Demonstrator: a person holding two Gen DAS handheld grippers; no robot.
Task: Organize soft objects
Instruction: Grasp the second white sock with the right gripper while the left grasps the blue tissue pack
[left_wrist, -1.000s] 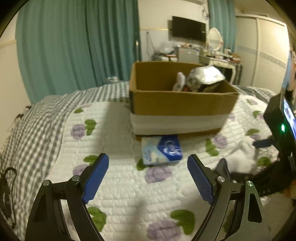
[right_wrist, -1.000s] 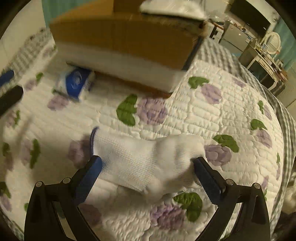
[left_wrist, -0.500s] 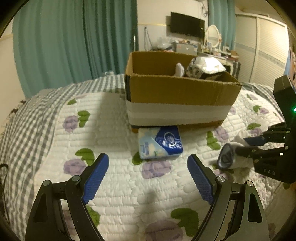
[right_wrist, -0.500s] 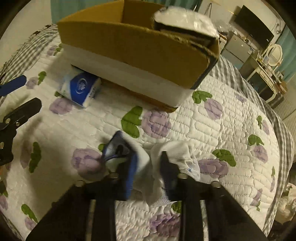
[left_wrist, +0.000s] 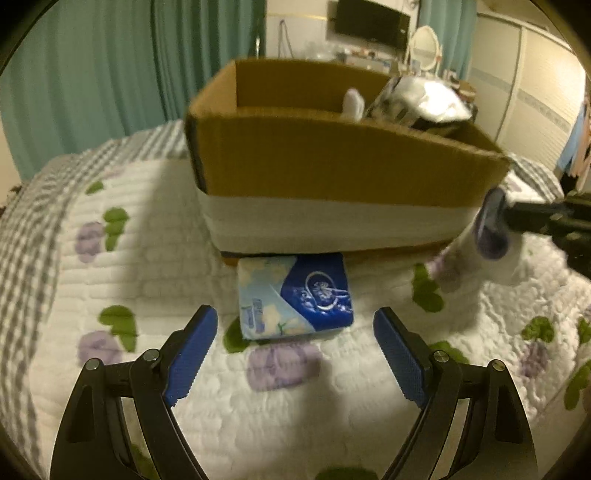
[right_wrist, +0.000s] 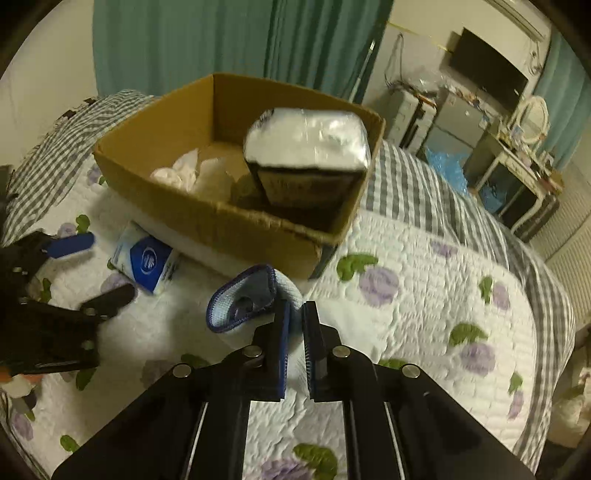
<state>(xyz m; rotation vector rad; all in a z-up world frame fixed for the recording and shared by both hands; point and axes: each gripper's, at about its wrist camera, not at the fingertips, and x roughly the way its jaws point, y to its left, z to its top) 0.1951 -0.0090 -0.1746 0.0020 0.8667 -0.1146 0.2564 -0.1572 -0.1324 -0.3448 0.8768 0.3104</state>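
The cardboard box (right_wrist: 207, 218) sits on the bed (right_wrist: 424, 295), on its flowered white quilt, with the top open. Inside it, at the right end, a large plastic-wrapped pack (right_wrist: 306, 147) stands tall, its white top rising above the rim. Beside it, toward the left, lie white soft things (right_wrist: 184, 173) on the box floor; they look like socks, but I cannot tell for sure. Just outside the box, touching the foot of its near wall, a blue and white tissue pack (left_wrist: 293, 295) lies flat on the quilt.

My right jaws (right_wrist: 293, 321) are clenched on a white sock (right_wrist: 243, 302) with a blue cuff. The pads pinch the white part, and the open cuff sticks out to the left of them. The sock hangs clear of the quilt, near the right corner of the box and lower than its rim.

My left jaws (left_wrist: 295, 347) stand wide and released, with nothing between the pads. They hover above the quilt on the near side of the tissue pack, which lies just beyond the fingertips, in line with the gap.
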